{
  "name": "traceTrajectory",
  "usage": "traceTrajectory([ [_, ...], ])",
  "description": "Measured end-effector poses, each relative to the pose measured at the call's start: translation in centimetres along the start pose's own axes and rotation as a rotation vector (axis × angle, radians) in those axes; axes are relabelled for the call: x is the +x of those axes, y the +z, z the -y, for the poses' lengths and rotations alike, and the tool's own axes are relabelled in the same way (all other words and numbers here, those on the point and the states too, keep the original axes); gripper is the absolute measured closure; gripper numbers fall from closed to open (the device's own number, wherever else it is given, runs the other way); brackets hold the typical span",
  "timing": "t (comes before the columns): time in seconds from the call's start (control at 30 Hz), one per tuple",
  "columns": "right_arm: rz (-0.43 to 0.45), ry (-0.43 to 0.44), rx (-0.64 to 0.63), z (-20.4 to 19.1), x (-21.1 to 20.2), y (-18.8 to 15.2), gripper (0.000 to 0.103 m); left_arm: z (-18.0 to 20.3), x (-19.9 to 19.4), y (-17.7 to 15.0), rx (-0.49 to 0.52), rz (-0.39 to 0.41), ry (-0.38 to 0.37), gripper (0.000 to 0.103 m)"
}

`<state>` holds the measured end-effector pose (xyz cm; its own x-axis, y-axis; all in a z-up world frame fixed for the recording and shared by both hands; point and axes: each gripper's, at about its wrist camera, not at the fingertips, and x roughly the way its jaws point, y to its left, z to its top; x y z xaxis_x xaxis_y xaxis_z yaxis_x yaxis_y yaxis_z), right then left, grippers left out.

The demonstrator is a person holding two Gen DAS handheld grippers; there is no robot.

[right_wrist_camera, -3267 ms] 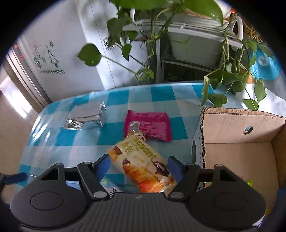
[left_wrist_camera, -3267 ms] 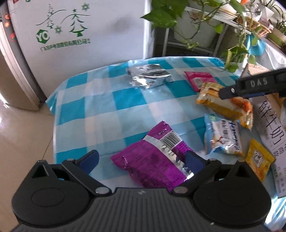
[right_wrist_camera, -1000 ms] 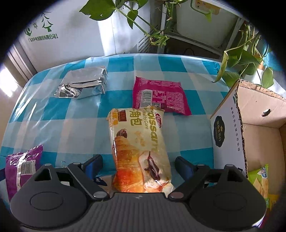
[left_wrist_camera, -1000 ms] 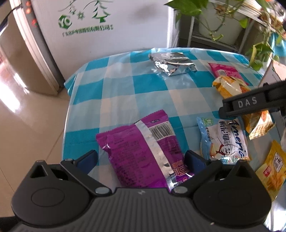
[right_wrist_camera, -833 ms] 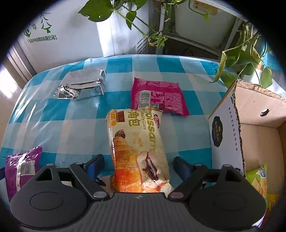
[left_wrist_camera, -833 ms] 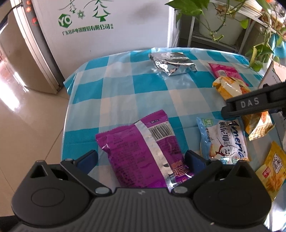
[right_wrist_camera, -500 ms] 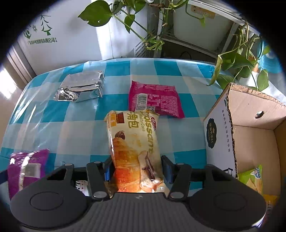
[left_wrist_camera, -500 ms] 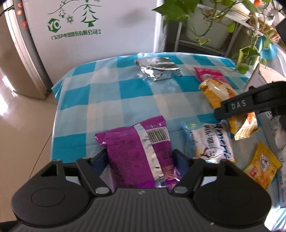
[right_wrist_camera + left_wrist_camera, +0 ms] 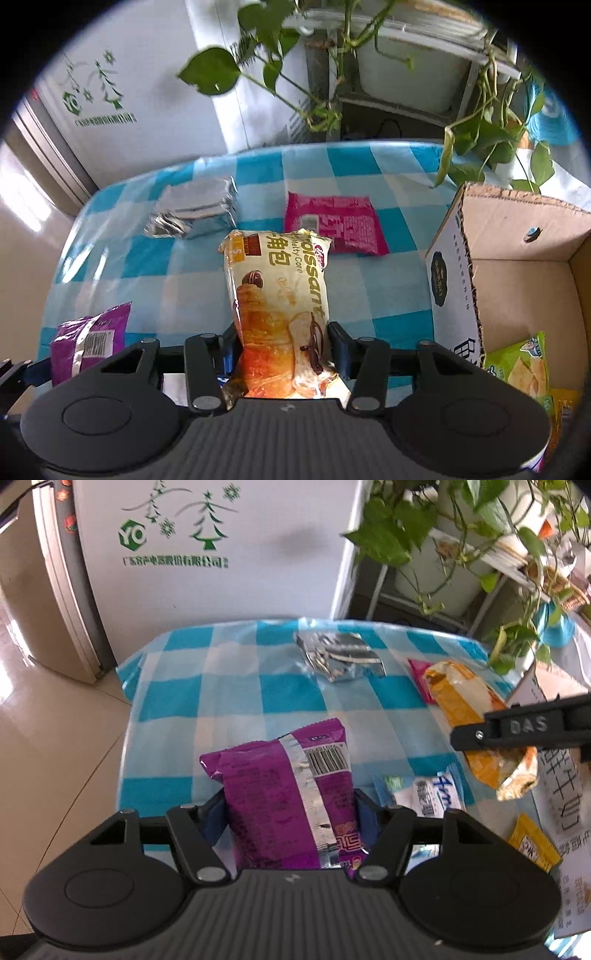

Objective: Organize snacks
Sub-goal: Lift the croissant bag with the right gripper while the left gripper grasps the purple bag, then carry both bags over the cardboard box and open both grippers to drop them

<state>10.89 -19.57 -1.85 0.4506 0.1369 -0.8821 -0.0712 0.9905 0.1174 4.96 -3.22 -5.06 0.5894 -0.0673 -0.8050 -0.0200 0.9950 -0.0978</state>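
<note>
I had my left gripper (image 9: 291, 812) just closing on the purple packet (image 9: 291, 797) and my right gripper (image 9: 282, 349) pinching the croissant pack (image 9: 280, 306), both left of the cardboard box (image 9: 517, 295) meant to receive them.

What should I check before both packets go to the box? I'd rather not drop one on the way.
1. Left gripper clamped on the purple packet: ok; its jaws have just been closing.
2. Right gripper clamped on the croissant packet: ok.
3. Packets clear of the tablecloth: cannot tell.
4. Cardboard box open with room inside: ok.
5. Green packet in the box leaves floor free: ok.
</note>
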Motion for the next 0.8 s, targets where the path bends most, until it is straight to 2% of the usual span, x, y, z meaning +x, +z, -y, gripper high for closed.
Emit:
traceTrajectory([
  [0.3, 0.085, 0.024, -0.013, -0.2, -3.9, -0.3, 0.05, -0.5, -1.4, 1.1, -0.036, 0.07, -0.009, 0.036],
  [0.6, 0.184, -0.016, 0.002, 1.2, -8.7, -2.1, 0.049, 1.2, -2.3, 1.6, -0.016, 0.118, -0.058, 0.036],
  [0.8, 0.21, -0.044, 0.02, 2.8, -10.0, -2.6, 0.049, 2.7, -2.7, 1.4, 0.014, 0.144, -0.076, 0.036],
])
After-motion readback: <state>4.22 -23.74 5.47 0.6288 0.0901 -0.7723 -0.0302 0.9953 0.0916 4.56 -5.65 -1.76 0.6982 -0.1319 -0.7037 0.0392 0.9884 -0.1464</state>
